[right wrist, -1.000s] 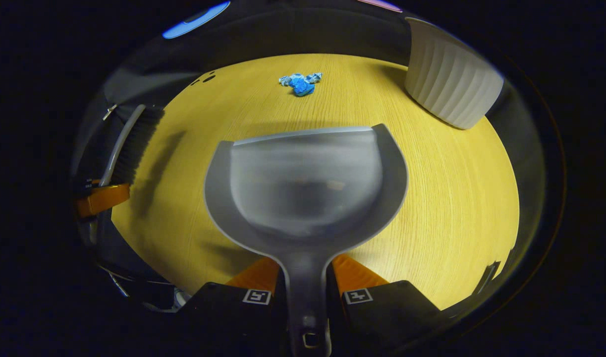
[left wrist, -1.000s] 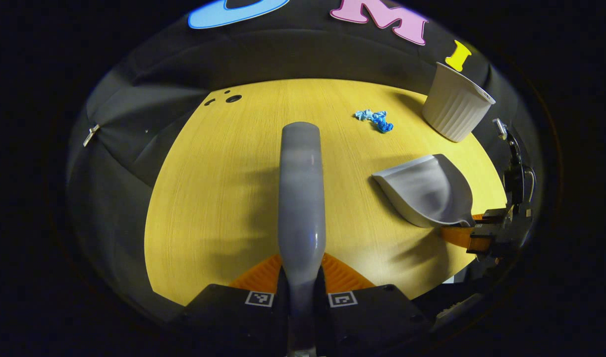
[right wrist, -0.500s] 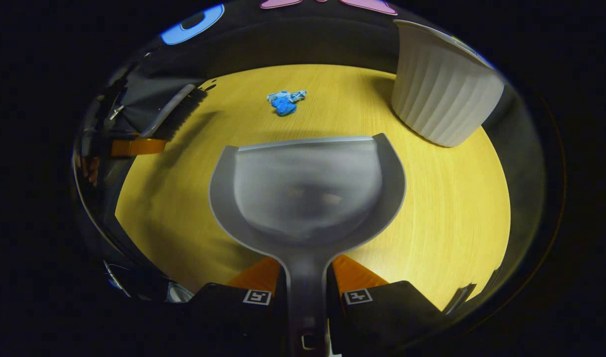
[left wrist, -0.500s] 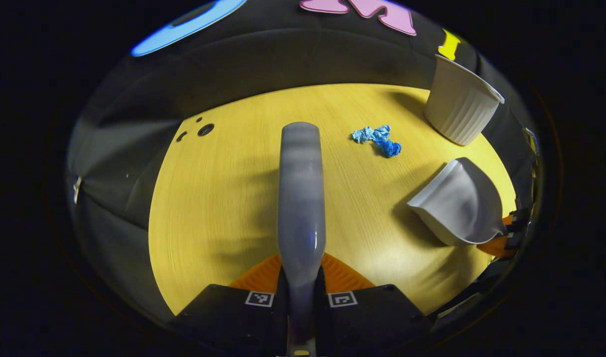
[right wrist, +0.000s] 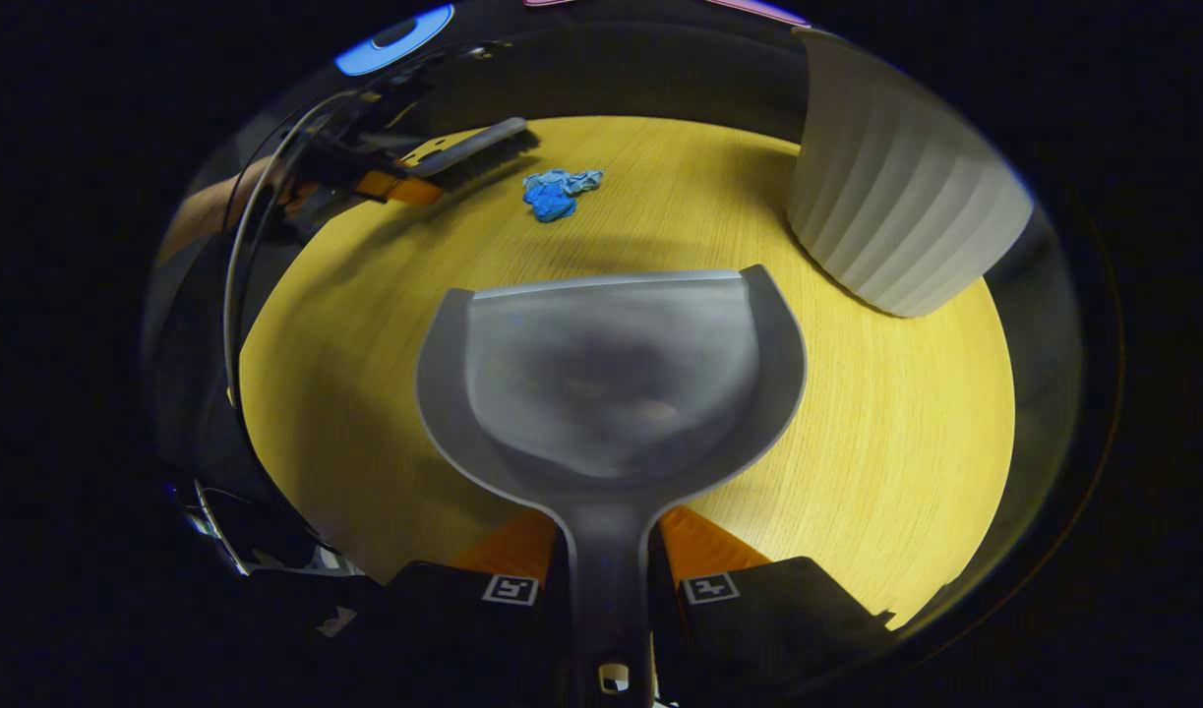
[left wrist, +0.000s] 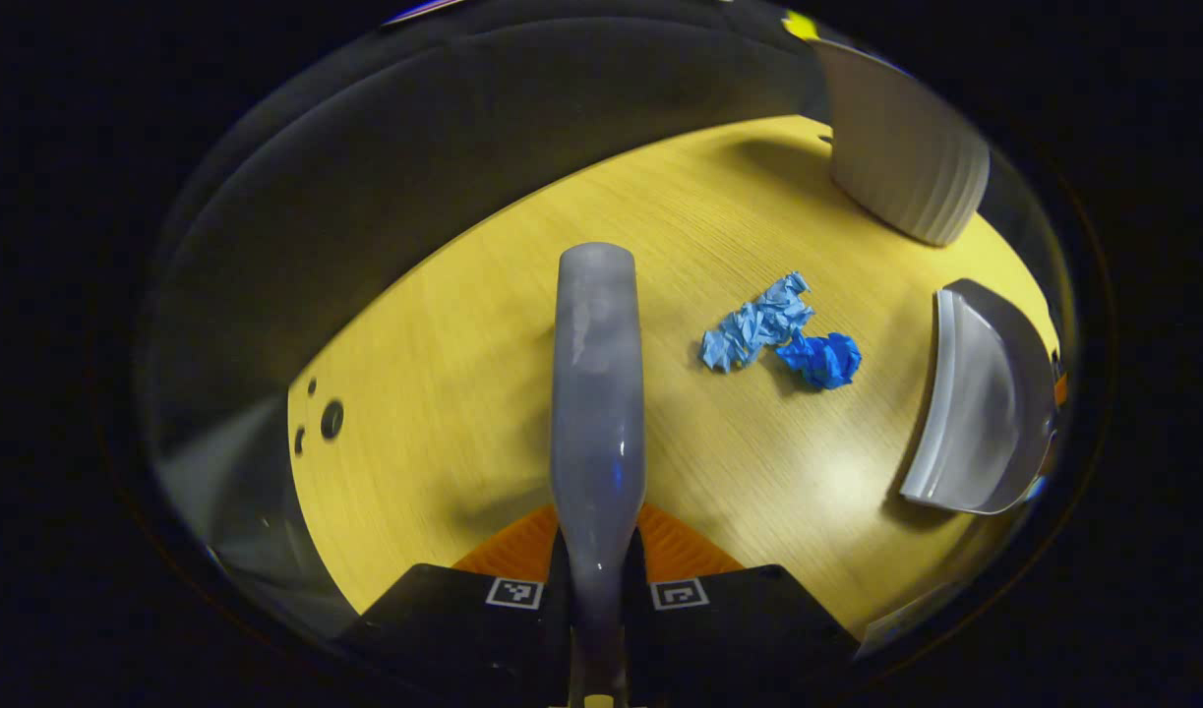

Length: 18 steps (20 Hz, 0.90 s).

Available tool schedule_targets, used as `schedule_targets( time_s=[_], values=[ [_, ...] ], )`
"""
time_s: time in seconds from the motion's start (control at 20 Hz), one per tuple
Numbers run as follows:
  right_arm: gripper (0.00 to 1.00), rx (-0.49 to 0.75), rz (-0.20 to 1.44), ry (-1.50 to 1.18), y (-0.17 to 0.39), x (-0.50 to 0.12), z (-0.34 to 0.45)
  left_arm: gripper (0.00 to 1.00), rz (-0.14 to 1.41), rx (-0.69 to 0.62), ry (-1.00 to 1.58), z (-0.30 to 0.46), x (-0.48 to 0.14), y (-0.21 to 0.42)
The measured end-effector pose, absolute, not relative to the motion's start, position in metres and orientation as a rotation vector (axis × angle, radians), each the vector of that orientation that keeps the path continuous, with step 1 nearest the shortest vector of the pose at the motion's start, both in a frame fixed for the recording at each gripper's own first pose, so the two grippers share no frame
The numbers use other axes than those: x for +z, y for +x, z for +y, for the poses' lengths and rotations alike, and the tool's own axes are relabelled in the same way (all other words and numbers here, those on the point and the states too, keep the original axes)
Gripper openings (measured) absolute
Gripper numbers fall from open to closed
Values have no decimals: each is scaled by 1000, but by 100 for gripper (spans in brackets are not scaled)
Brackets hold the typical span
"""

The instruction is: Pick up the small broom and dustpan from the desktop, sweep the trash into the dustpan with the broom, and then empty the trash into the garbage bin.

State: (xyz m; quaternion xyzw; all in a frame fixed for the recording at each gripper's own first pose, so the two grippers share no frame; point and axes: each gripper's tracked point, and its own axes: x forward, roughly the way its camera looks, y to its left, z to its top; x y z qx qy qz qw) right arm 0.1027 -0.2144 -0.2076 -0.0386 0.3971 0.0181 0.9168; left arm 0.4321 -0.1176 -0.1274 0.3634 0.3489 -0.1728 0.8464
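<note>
Change: broom (left wrist: 597, 393) has swung in beside the trash (left wrist: 778, 334) since a second ago; sweep looks next.
Left gripper (left wrist: 597, 565): fingers clamped on broom handle.
Right gripper (right wrist: 609, 560): fingers clamped on dustpan (right wrist: 611, 374) handle.
Trash: two blue wads, touching, on surface (left wrist: 444, 374) between broom and dustpan.
Count: one broom, one dustpan, one garbage bin (right wrist: 896, 216).

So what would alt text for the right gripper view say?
The right gripper holds a grey plastic dustpan by its handle over a yellow wooden desktop. Crumpled blue paper trash lies ahead, a dark-bristled small broom beyond, a ribbed white bin right.
</note>
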Motion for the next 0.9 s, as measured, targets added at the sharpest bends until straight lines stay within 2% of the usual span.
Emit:
schedule_targets(
  time_s=[0.05, 0.4, 0.55, 0.6, 0.8, 0.85, 0.9],
  values=[
    [38, 45, 811, -98, 104, -206, -216, 25, 739, -386, 813, -125, -129, 439],
    [39, 82, 820, -108, 110, -210, -215, 26, 725, -580, 954, -170, -140, 441],
    [38, 91, 833, -139, 107, -214, -220, 23, 758, -677, 972, -177, -144, 420],
    [39, 91, 835, -144, 106, -217, -221, 26, 770, -713, 971, -181, -147, 408],
    [39, 94, 821, -152, 108, -217, -223, 26, 840, -856, 965, -203, -164, 355],
    [35, 98, 819, -158, 109, -218, -224, 26, 848, -893, 978, -209, -165, 342],
    [39, 101, 818, -163, 109, -217, -225, 25, 851, -929, 986, -209, -165, 332]
  ],
)
